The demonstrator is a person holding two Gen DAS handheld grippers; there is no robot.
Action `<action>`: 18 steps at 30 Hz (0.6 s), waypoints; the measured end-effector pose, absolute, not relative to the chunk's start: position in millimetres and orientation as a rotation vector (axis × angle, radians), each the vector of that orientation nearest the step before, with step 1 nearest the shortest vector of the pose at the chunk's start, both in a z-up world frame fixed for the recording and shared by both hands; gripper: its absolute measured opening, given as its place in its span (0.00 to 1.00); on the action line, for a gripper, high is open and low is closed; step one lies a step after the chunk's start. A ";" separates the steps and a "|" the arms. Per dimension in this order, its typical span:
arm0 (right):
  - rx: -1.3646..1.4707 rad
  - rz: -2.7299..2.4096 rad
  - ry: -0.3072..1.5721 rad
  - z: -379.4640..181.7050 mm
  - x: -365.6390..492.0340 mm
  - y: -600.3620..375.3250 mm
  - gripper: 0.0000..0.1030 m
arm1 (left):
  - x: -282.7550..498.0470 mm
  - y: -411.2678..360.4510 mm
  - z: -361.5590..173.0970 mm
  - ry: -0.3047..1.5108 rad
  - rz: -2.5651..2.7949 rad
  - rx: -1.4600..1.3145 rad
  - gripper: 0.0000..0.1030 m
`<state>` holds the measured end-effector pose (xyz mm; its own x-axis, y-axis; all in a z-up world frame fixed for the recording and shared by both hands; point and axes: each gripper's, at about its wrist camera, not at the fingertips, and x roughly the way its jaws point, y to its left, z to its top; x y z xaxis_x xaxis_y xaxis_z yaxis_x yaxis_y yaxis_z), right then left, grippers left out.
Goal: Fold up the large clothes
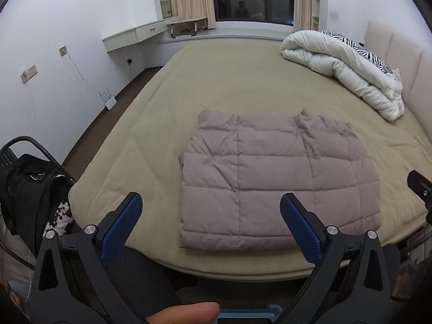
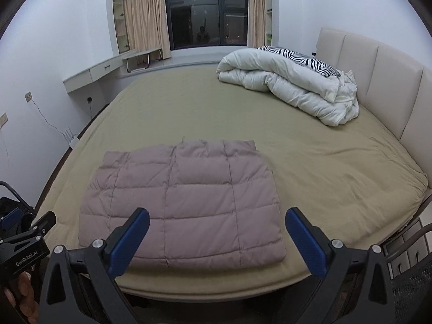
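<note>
**Folded jacket on the bed, both grippers held back**

A mauve quilted puffer jacket (image 1: 278, 181) lies folded into a neat rectangle on the olive-tan bed sheet (image 1: 229, 81), just ahead of both grippers near the bed's front edge. The left gripper (image 1: 210, 226) and right gripper (image 2: 216, 240) each hover short of it, blue pads spread wide, holding nothing. The fold looks essentially finished. Any next move would likely be a final halving, requiring both grippers to pinch the near corners together.
</note>
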<state>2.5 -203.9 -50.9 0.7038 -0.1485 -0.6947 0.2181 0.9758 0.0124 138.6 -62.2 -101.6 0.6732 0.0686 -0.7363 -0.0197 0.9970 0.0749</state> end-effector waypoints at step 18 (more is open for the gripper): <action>0.065 -0.186 0.857 -73.5 8.0 -185.9 1.00 | 139.0 -13.4 -119.0 0.898 0.038 0.034 1.00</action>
